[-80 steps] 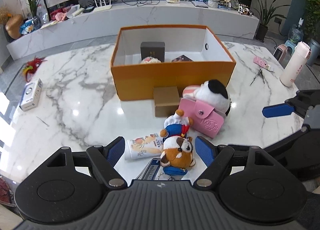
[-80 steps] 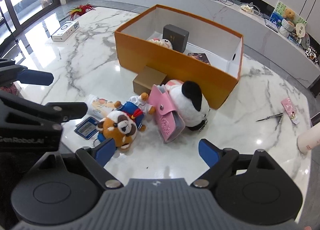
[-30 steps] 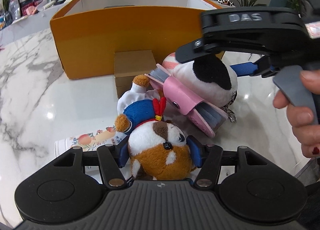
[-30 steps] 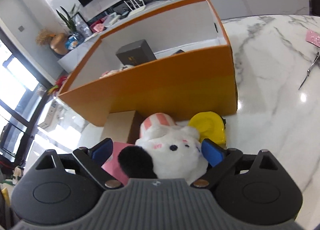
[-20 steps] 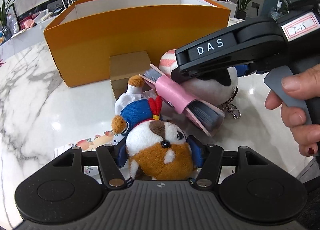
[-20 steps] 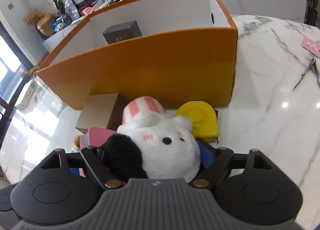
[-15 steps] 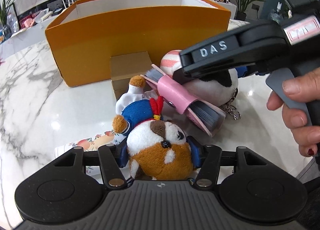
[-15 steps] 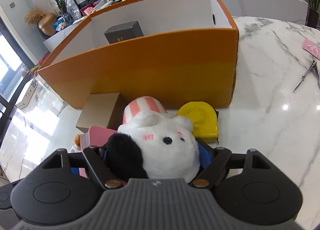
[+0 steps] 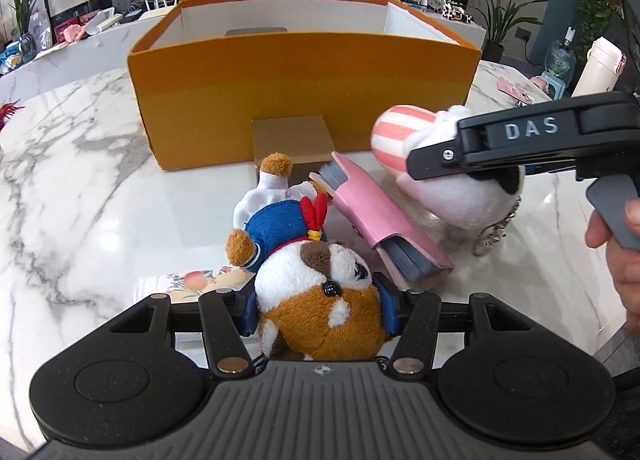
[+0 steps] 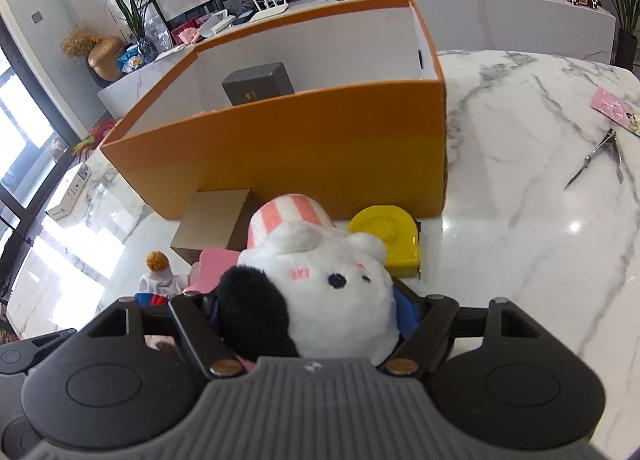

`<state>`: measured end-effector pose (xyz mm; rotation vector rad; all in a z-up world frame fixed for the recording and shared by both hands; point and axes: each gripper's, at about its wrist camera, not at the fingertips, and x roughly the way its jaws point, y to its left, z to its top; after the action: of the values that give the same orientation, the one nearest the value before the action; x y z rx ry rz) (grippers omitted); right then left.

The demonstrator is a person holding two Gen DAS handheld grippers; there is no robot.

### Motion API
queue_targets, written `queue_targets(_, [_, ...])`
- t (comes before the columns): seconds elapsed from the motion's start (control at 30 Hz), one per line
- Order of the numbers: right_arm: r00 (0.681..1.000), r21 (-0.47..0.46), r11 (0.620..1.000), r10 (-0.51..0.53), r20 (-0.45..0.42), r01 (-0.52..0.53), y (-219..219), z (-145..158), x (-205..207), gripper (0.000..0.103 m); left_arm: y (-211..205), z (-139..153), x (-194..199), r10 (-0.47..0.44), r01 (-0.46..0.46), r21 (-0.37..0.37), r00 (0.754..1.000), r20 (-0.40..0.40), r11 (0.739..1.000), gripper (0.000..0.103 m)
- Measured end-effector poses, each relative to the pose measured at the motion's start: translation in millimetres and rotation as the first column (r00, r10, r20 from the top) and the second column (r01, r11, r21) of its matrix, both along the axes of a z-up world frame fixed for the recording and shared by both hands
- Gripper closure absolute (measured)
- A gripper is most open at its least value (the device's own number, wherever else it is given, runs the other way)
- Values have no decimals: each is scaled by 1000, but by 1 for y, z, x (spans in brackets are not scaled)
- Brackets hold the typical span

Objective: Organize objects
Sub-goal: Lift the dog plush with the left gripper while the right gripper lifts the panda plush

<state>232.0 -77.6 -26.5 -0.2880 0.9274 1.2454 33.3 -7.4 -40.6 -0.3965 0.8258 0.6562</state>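
On the marble table (image 9: 72, 187), in front of the long near wall of the orange box (image 9: 304, 95), lies a cluster of small items. The left gripper (image 9: 318, 310) is clamped on the head of a brown and white plush toy (image 9: 320, 300); both blue pads press into the fur. The toy's blue-clad body extends away from the gripper toward the box. The right gripper (image 10: 308, 314) is clamped on a white plush toy (image 10: 332, 292) with a black ear and a pink-striped hat. In the left wrist view this toy appears raised off the table, with its key chain (image 9: 494, 234) hanging beneath it. A hand (image 9: 624, 244) grips the handle of the right gripper at the right edge of that view.

A pink wallet (image 9: 380, 223) lies tilted between the two toys, just beside the brown toy's body. A brown carton (image 9: 290, 139) stands against the near wall of the box. A yellow tape measure (image 10: 384, 240) sits beside the near right corner of the box, just behind the white toy. A printed packet (image 9: 192, 280) lies flat to the left of the left gripper.

Inside the box a dark grey case (image 10: 258, 83) stands near the far wall. Small scissors (image 10: 600, 157) and a pink card (image 10: 616, 105) lie well apart from the cluster, toward the right edge of the table.
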Motion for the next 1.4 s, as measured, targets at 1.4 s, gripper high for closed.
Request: queue_targets(1.4, [988,71,995,54,145,-64,-65,45,-30,26,-6,40,-21,71,-78,101,995,72,992,39])
